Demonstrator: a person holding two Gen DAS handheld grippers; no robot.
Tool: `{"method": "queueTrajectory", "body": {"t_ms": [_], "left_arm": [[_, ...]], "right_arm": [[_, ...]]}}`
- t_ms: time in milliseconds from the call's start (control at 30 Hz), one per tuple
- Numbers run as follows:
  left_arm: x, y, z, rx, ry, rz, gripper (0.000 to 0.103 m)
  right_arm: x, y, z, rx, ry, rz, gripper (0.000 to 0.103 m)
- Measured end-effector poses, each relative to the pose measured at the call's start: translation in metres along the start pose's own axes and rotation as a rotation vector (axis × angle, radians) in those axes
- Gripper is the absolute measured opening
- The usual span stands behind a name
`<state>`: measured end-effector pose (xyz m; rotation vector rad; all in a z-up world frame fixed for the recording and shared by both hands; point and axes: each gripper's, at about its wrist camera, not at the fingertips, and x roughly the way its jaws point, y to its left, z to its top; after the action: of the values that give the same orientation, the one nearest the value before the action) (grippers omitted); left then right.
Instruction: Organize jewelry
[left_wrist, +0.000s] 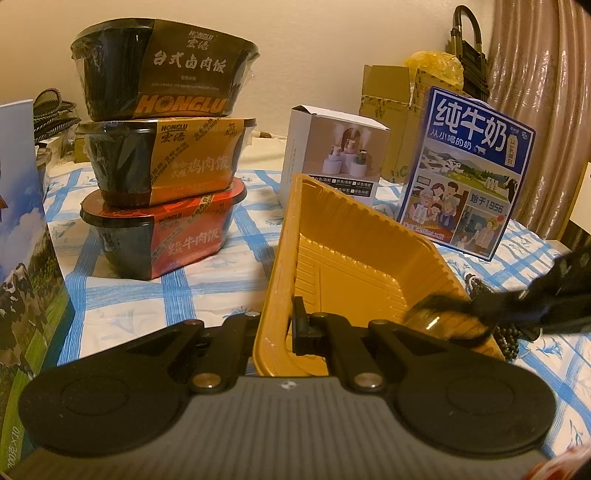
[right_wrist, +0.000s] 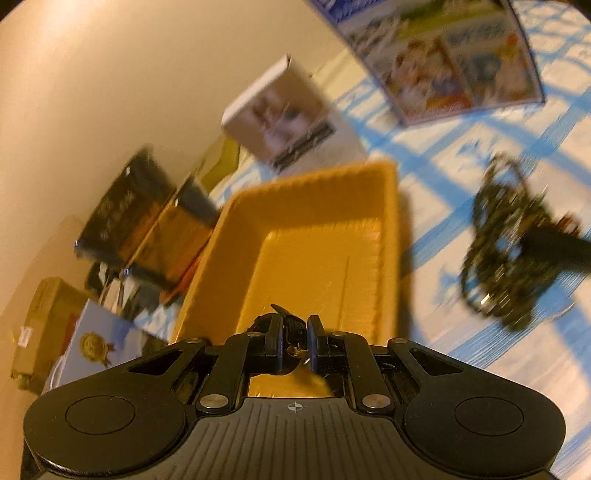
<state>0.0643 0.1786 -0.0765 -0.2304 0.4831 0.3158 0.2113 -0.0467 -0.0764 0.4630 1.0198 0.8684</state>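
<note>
The left gripper (left_wrist: 291, 326) is pinching the near rim of the yellow tray (left_wrist: 354, 258), its fingers pressed tight on the thin plastic wall, one outside and one inside; this is most likely steadying the light tray so it is not sliding on the blue-checked cloth (left_wrist: 207, 273) while pieces are being dropped in. The tray itself is sitting tilted, its near edge lifted by that grip, which is opening its hollow toward the other hand. The right gripper (right_wrist: 294, 343) is hovering over the tray's near end, its fingers nearly closed on a small dark piece of jewelry (right_wrist: 291, 330), possibly a strap or cord with a metal bit; the blur is making its kind hard to tell. It is being carried low over the tray, apparently so it can be released inside rather than beside it. The tray's floor is looking bare for now. A tangle of dark beaded chains (right_wrist: 506, 243) is lying on the cloth just beside the tray's right wall, apparently waiting its turn. Stacked meal bowls (left_wrist: 159, 147) and a milk carton (left_wrist: 465, 173) are standing behind, well clear of the work.
</note>
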Motion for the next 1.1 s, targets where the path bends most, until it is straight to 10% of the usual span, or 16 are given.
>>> {"method": "queueTrajectory", "body": {"t_ms": [767,1100], "left_arm": [[0.001,0.006,-0.005,-0.024,0.007,-0.001,0.004],[0.002,0.006,-0.005,-0.019,0.009,0.005,0.004]], "right_arm": [[-0.024,0.018,-0.023,-0.348,0.04,-0.035,0.042],[-0.069,-0.048,-0.003,-0.414,-0.019,-0.302,0.042]]}}
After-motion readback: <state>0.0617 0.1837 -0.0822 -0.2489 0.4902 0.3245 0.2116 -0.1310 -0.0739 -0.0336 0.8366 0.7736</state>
